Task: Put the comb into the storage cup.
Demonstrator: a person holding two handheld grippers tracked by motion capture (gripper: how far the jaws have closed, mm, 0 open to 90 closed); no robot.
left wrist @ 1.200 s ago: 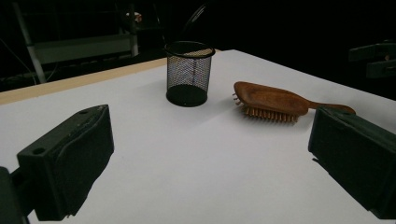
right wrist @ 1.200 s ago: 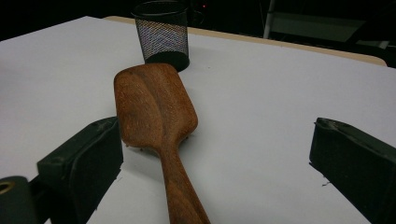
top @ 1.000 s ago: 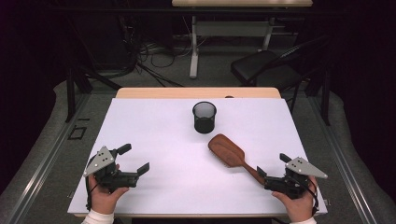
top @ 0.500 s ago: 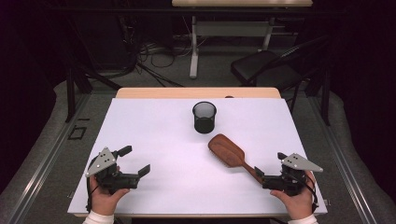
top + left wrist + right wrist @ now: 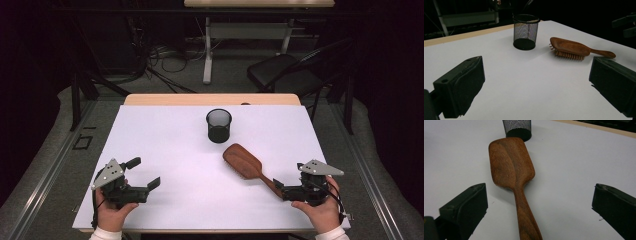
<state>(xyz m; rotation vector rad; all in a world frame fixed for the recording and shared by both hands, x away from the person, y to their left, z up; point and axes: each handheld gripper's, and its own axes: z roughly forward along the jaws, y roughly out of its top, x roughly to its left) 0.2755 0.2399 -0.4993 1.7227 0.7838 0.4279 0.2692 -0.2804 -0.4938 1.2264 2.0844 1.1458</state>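
The wooden hairbrush [image 5: 243, 161] lies bristles-down on the table [image 5: 165, 140], near the mesh cup [image 5: 219, 125]. The right gripper [image 5: 539, 212] straddles its handle, jaws apart (nothing lifted yet); the left gripper [image 5: 536, 90] waits, jaws apart too.

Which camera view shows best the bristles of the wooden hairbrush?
The left gripper view: it sees the wooden hairbrush from the side, with the bristles under the head, against the table. The high view and the right gripper view show its smooth back and handle from above.
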